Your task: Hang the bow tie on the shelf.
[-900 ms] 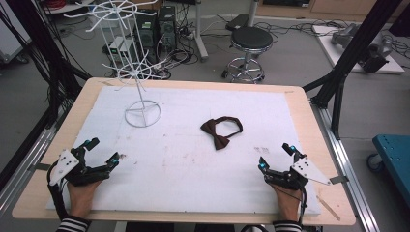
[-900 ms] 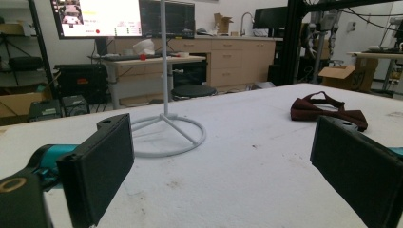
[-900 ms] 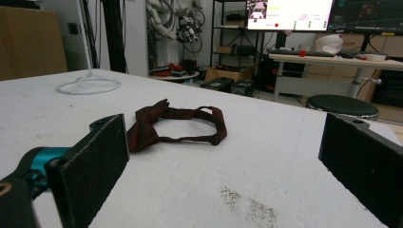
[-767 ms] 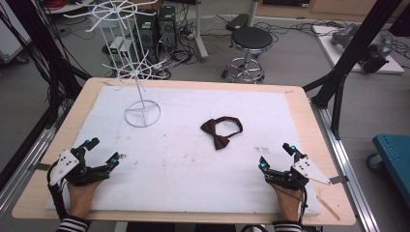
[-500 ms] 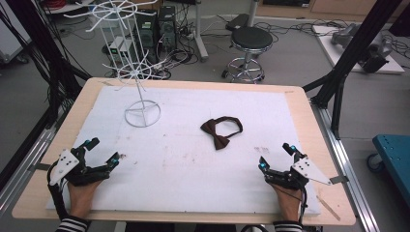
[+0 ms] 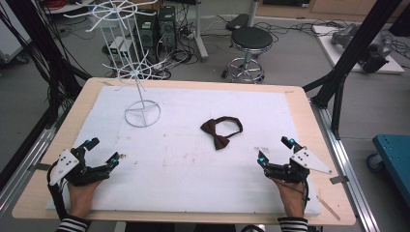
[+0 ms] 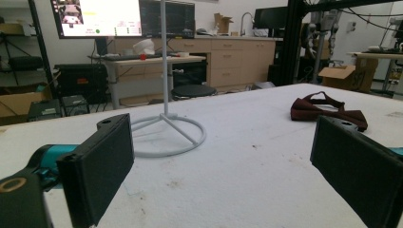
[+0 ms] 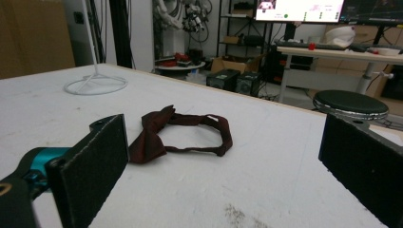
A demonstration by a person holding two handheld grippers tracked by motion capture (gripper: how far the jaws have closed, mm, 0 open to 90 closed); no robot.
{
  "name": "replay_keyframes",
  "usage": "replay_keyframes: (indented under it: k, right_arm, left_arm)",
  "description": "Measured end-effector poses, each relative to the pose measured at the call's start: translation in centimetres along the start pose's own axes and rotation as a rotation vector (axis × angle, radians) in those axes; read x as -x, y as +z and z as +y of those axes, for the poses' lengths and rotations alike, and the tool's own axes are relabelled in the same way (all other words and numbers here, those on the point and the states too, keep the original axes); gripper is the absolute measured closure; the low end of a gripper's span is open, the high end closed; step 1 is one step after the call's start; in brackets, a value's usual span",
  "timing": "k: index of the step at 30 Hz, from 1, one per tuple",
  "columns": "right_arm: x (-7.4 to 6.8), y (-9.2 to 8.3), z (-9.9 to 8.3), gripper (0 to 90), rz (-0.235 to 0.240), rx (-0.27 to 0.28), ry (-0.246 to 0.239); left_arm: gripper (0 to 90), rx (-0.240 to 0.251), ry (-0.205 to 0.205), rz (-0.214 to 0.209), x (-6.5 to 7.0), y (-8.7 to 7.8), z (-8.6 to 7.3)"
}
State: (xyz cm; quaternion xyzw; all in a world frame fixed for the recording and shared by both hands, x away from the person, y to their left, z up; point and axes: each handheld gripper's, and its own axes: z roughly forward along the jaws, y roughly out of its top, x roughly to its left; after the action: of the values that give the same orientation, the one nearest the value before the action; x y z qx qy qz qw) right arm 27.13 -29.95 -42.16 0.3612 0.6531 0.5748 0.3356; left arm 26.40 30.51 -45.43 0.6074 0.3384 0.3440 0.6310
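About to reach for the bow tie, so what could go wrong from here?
The bow tie lies limp and flat on the white pad, so the open right gripper might pinch only its thin strap loop. The wire stand looks light; a left gripper sweep toward the bow tie could tip it.

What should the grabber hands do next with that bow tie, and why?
Probably the right gripper should glide forward toward the bow tie. Both it and the left gripper sit open and empty near the table's front edge, the tie lies flat and untouched, and the right one is nearer.
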Motion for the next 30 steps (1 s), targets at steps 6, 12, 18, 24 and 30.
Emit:
replay_keyframes:
  k: [6, 12, 18, 24, 30]
  right_arm:
    - [0.3, 1.7, 2.8, 2.1, 0.038, -0.067, -0.026]
    - [0.3, 3.5, 4.4, 2.1, 0.094, -0.140, -0.050]
    - [0.4, 5.7, 6.1, 2.1, 0.131, -0.209, -0.060]
    - [0.3, 7.6, 7.0, 2.1, 0.185, -0.276, -0.068]
    - [-0.3, 10.2, 7.1, 2.1, 0.225, -0.373, -0.078]
  left_arm:
    - [7.7, 0.000, -0.002, 0.001, 0.0, 0.0, 0.0]
    - [7.7, 0.000, -0.001, 0.000, 0.0, 0.0, 0.0]
    - [7.7, 0.000, -0.001, 0.000, 0.0, 0.0, 0.0]
    - [7.7, 0.000, -0.001, 0.001, 0.0, 0.0, 0.0]
    - [7.7, 0.001, -0.001, 0.000, 0.0, 0.0, 0.0]
